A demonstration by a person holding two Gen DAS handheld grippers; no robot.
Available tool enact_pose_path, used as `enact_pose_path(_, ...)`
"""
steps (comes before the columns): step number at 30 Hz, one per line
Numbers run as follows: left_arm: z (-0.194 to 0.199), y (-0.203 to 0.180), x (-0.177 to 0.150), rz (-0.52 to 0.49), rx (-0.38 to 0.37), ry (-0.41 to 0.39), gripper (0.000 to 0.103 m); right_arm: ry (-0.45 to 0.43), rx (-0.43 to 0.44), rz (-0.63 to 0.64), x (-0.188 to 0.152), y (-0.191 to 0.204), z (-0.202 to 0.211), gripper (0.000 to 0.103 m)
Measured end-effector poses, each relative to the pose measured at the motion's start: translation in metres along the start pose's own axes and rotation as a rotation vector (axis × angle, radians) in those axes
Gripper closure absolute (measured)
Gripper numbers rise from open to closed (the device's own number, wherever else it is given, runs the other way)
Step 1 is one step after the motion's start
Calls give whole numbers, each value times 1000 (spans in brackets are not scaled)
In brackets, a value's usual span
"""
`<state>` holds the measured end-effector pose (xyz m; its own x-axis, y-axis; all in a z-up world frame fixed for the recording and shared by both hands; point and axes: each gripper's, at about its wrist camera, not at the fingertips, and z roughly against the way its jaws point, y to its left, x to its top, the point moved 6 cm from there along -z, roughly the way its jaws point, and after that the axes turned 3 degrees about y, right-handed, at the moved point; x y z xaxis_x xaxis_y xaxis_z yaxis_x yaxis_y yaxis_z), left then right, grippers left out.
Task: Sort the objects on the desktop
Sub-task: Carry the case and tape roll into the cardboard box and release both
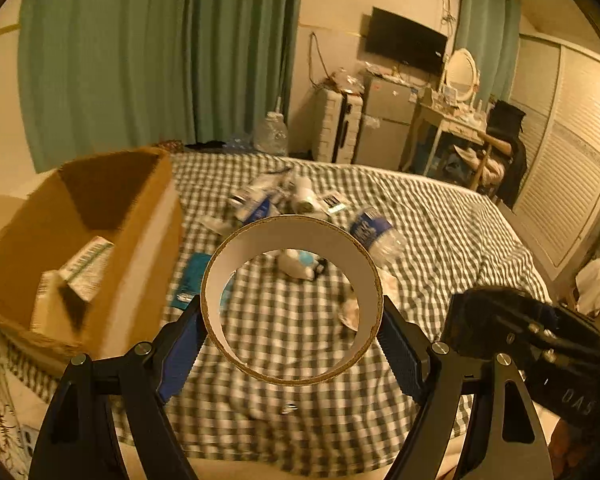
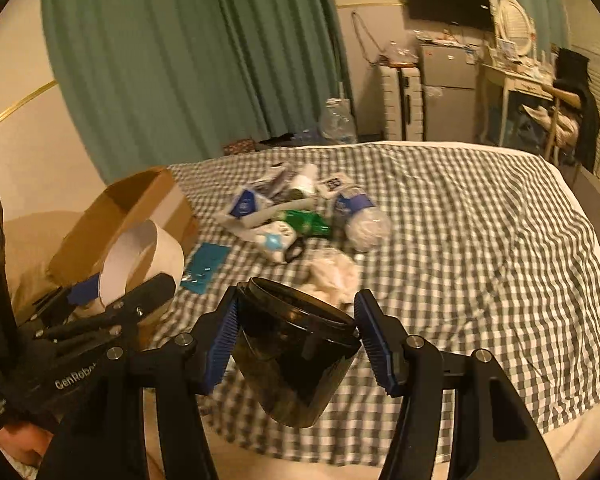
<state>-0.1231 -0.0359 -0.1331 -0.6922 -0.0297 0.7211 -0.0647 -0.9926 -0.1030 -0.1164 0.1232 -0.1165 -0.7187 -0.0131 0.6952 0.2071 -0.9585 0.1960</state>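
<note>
At left of the left wrist frame, open cardboard box (image 1: 80, 248) on checked bed (image 1: 440, 216). Centre: left gripper (image 1: 291, 336) pinching white-lined cardboard ring (image 1: 292, 300). In the right wrist view, bottom centre: right gripper (image 2: 296, 344) fingers clamping tilted dark jar (image 2: 296, 360).

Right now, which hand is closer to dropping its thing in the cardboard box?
Probably left. Its tongs hold the tape ring right beside the cardboard box. The right tongs, gripping the dark jar, sit farther over.
</note>
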Motion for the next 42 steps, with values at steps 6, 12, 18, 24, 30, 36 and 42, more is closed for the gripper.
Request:
enact_pose_path(6,30,41,19,32,25,-43,20,-14,56,59,9,52,6,46)
enact_pose_path(12,57,86,39,83,51,-84,20,-48,125,149,31,116,14,46)
enact_pose_path(18,74,129,62,83,101,-124,20,-60,202,213,54,176,9,46)
enact_pose_path(24,78,180,71,101,180,-122,20,-62,258,249,73,218,-5,46)
enact_pose_path(30,57,227,55,156,263,-65,20,-54,307,181,94,239,-37,46)
enact_pose_path(36,25,245,28,190,269,0,20,9,316,180,95,253,-76,46)
enact_pose_path(42,8,246,18,184,280,38,20,53,373,132,91,257,-102,46)
